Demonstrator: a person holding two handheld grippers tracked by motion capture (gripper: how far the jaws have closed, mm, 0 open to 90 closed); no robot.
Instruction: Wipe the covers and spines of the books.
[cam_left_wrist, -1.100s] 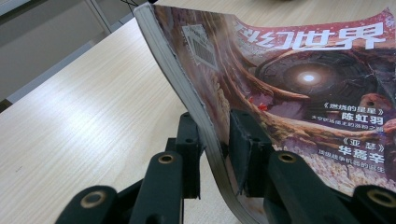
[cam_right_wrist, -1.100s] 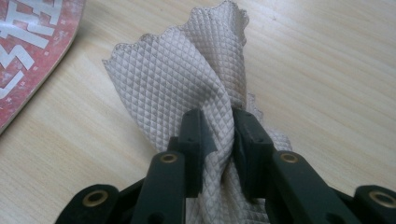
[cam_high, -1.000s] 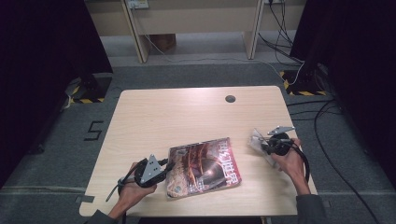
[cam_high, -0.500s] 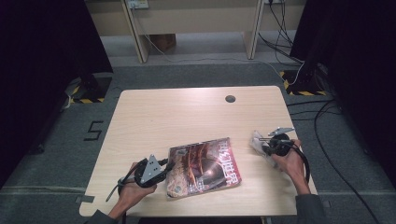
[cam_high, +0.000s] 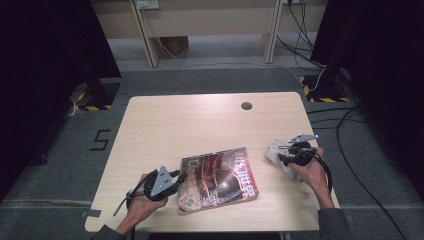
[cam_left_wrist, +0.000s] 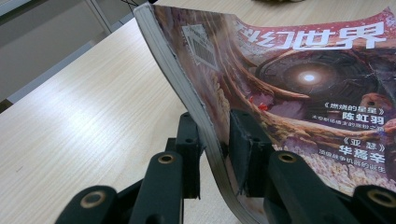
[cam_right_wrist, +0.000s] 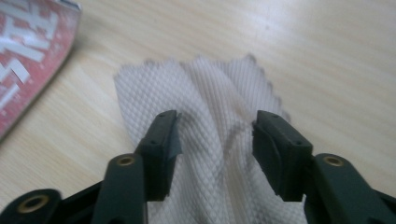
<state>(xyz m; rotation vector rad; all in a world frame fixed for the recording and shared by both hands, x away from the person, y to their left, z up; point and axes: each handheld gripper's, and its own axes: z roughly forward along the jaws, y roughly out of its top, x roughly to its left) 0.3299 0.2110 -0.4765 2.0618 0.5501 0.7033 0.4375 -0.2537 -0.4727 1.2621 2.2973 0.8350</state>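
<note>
A magazine (cam_high: 220, 180) with a red and brown cover lies near the front of the wooden table (cam_high: 200, 125). My left gripper (cam_high: 180, 181) is shut on its left edge, and that edge is lifted a little. In the left gripper view the jaws (cam_left_wrist: 212, 126) clamp the magazine (cam_left_wrist: 303, 79) by its page edge. At the right lies a white textured cloth (cam_high: 274, 151). My right gripper (cam_high: 278, 159) is over it and its jaws have just been opening. In the right gripper view the cloth (cam_right_wrist: 205, 93) lies between the spread jaws (cam_right_wrist: 217, 126), and neither pad presses on it.
A dark round hole (cam_high: 246, 106) sits near the table's far edge. The far half of the tabletop is bare wood. Cables (cam_high: 350, 125) run over the floor to the right of the table. A corner of the magazine (cam_right_wrist: 28, 51) shows left of the cloth.
In the high view both hands, the magazine and the cloth stay where they were. No shift is visible at that scale.
</note>
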